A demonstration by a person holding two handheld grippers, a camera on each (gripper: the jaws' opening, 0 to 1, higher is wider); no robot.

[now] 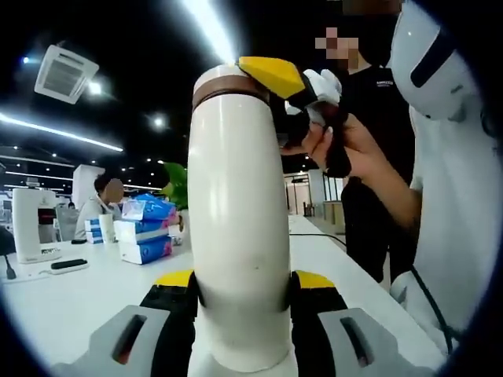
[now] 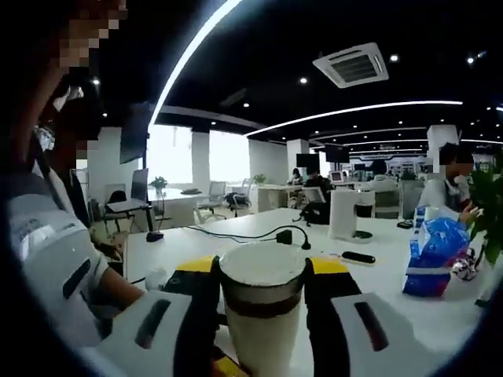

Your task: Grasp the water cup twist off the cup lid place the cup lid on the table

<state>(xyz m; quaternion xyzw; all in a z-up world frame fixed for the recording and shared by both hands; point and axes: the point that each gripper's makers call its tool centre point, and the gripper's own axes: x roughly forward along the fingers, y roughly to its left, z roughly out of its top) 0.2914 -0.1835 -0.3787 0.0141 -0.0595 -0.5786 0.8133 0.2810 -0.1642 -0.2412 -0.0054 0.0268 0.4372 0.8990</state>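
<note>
In my left gripper view the cup [image 1: 238, 228] stands tall and cream-white between my left gripper's [image 1: 244, 292] jaws, which press against its lower body on both sides. At the top I see the brown band of the lid [image 1: 228, 85] and my right gripper [image 1: 295, 86], yellow-tipped, closed around it, with my hand [image 1: 342, 141] behind it.

My right gripper view looks along the cup from the other end: the lid [image 2: 262, 271], white on top with a dark band below, sits clamped between my right gripper's [image 2: 263, 294] jaws, which touch it on either side. Here the white table [image 2: 369, 251] runs out beyond, with a black cable [image 2: 259, 233], a white machine [image 2: 346, 214], a phone [image 2: 358, 257] and a blue bag [image 2: 435, 255]. My left gripper view shows stacked tissue packs [image 1: 145, 228] on the table [image 1: 78, 298] instead.
</note>
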